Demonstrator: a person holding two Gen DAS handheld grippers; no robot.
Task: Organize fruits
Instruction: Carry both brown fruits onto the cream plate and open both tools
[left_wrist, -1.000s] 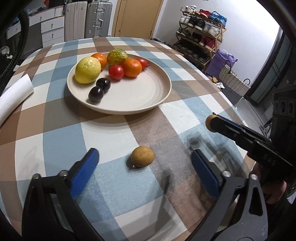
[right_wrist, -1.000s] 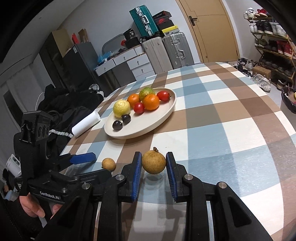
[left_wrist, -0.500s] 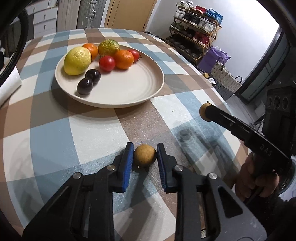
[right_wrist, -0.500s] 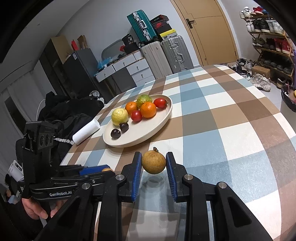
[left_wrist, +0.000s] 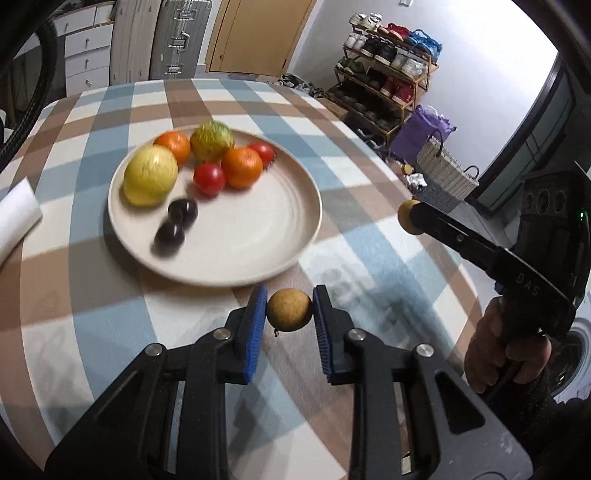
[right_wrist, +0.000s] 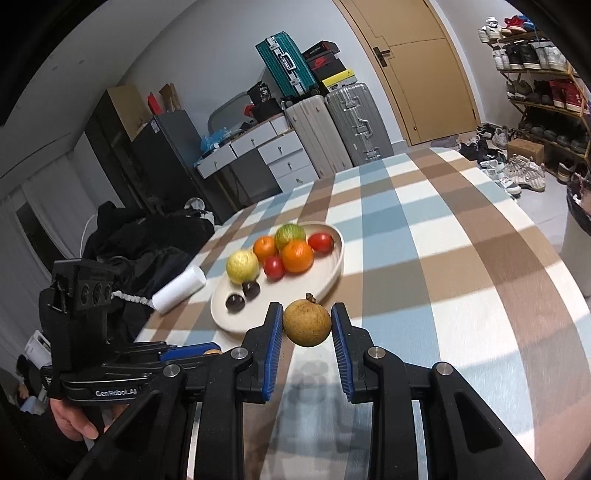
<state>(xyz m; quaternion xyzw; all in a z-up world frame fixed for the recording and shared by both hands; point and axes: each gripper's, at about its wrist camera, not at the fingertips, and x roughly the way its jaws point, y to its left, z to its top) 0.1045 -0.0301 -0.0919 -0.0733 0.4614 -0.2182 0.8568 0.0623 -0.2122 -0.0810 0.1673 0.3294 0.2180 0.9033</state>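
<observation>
Checked cloth over the round counter (left_wrist: 92, 325), suitcases and a shoe rack behind, a pale plate (left_wrist: 295, 236) mid-counter already gathering the other fruit to one side. Left claw (left_wrist: 289, 314) clenched on a small brown fruit (left_wrist: 289, 311), lifted clear of the cloth just short of the plate's near rim; right claw (right_wrist: 307, 325) likewise clamped on a larger brown fruit (right_wrist: 306, 323), raised over the near edge of the plate. Both held by the sides and aloft, presumably to clear the rim and drop into the bare half.

Bright indoor light, motion-blurred plate (left_wrist: 295, 254), fisheye bending, dark vignetted corners
</observation>
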